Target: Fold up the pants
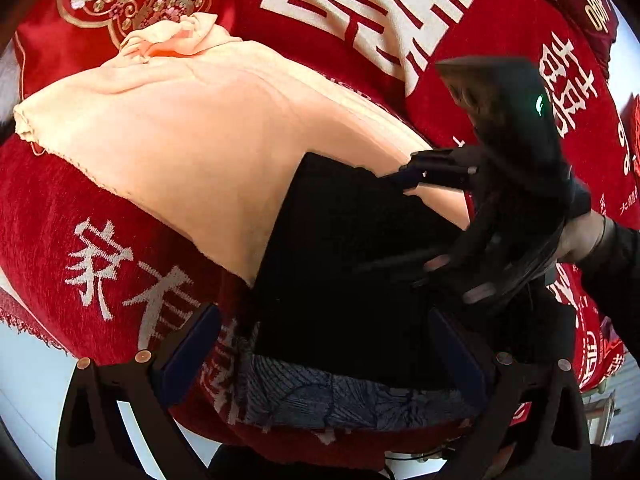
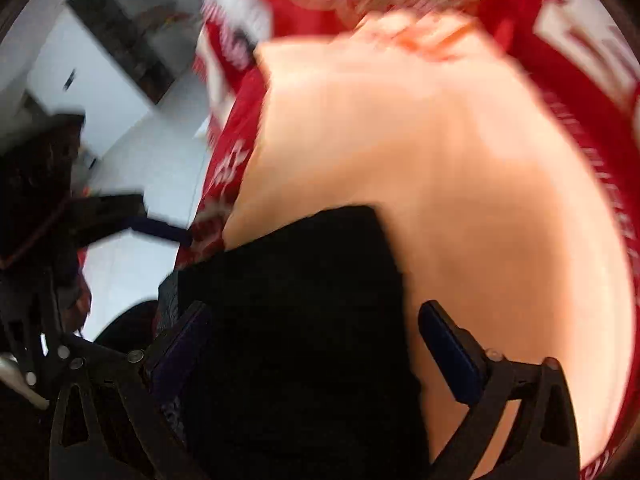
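On the red tablecloth point(image 1: 100, 216) with white characters lie your peach pants point(image 1: 192, 132), spread flat — a black folded cloth point(image 1: 340, 264) sits on their near end. Your left gripper point(image 1: 324, 352) is spread wide around that black cloth. Your right gripper point(image 2: 316, 352) is also spread wide over it — this view is blurred.
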The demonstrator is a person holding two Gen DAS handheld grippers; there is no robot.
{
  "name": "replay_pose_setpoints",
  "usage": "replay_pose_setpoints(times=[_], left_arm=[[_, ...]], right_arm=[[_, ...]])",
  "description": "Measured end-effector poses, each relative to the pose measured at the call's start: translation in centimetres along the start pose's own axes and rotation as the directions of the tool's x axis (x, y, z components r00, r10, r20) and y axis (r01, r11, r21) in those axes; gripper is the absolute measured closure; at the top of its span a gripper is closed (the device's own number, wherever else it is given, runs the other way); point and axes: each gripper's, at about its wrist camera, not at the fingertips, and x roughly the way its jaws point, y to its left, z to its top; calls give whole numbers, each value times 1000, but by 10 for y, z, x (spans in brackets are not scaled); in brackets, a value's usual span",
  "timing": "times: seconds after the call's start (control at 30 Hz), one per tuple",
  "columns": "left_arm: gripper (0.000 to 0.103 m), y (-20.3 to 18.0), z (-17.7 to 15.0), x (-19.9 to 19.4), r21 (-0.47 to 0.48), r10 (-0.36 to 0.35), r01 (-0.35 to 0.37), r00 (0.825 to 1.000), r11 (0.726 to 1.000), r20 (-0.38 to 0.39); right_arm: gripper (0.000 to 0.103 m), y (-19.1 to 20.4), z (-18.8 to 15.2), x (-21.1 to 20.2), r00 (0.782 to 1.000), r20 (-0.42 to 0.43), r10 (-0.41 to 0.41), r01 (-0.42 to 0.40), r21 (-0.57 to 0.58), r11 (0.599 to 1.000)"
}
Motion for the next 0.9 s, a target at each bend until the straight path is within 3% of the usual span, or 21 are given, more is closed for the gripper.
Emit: replay_pose_setpoints(times=[0.03,0.07,0.1,0.17,0.4,0.5,0.57,0.63,0.73,0.77,0.8,0.83,0.9], left_arm=[[0,2,0,0,-6,0,0,1000,1000,1],[0,4,0,0,-11,-6,6,1000,1000,6],[0,5,1,-1,-16,-15,15,1000,1000,12],[0,6,2,-3,-16,-31,31,999,999,20],[0,-4,10,-5,117,-108,105,994,988,13],[0,-11,15,-7,188,-128,125,992,974,1],[0,-15,18,-7,229,-176,175,984,957,-20],[0,-23,20,-7,259,-255,258,966,931,-48],[0,-48,22,5,302,-362,397,917,867,-167],[0,-58,21,10,326,-326,373,926,869,-191],[8,-64,20,15,340,-295,350,934,873,-204],[27,-68,19,19,350,-254,317,943,881,-215],[50,-61,22,24,319,-199,263,955,910,-219]], right_arm=[[14,9,0,5,998,-27,-61,60,-30,998],[25,16,0,3,996,-13,-91,90,-58,994],[42,19,-2,-2,996,1,-84,83,-67,994],[54,25,-8,-18,996,50,-79,83,-80,993],[76,52,-26,-57,987,136,-80,102,-162,982],[77,62,-36,-70,984,167,-59,91,-191,977],[77,70,-46,-82,981,190,-36,75,-202,977],[77,77,-52,-94,978,209,-19,64,-213,975],[77,77,-52,-97,977,214,0,47,-212,976],[77,75,-50,-95,978,211,-3,48,-207,977],[73,72,-48,-92,978,206,-12,53,-197,979],[67,66,-45,-89,979,199,-37,70,-165,984],[52,49,-42,-89,981,182,-66,75,-46,996]])
